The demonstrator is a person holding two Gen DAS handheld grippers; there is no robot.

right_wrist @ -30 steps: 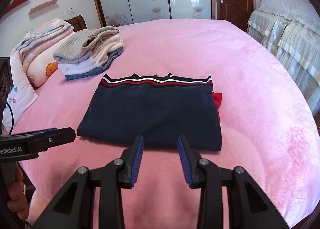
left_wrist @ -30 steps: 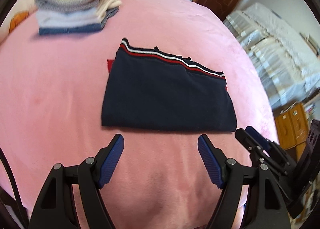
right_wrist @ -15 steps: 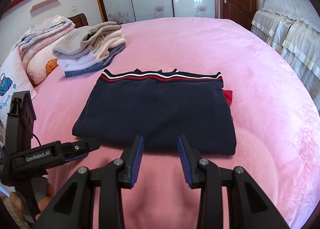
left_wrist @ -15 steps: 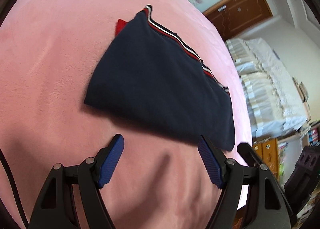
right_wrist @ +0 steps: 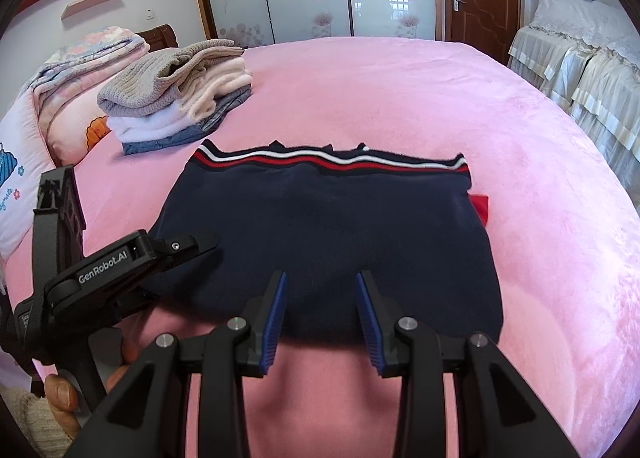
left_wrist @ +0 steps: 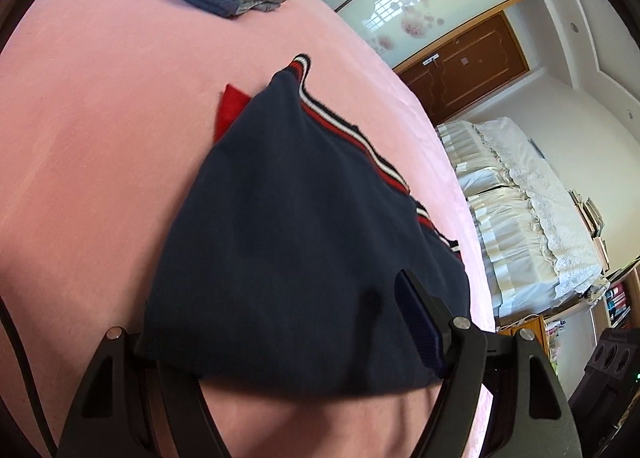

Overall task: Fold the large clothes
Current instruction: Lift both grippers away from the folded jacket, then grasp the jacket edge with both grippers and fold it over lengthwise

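A folded navy sweater [right_wrist: 328, 218] with a red and white striped hem lies on the pink bed [right_wrist: 400, 90]; a red scrap [right_wrist: 480, 206] pokes out at its right side. My left gripper [left_wrist: 272, 310] is open at the sweater's [left_wrist: 300, 218] near left corner: one finger is hidden under the cloth, the other finger [left_wrist: 416, 318] lies over it. From the right wrist view, the left gripper [right_wrist: 192, 242] reaches in from the left. My right gripper [right_wrist: 320, 278] is open just above the near edge, nothing between its pads.
A stack of folded clothes [right_wrist: 176, 94] sits at the far left of the bed, with pillows and a folded quilt [right_wrist: 80, 70] beyond it. A second bed with a white cover [right_wrist: 580, 70] stands to the right. A hand [right_wrist: 60, 390] holds the left gripper.
My left gripper has dropped, rolled and come in to the sweater's corner, so one finger is now under the cloth. The right gripper has moved a little closer to the near edge.
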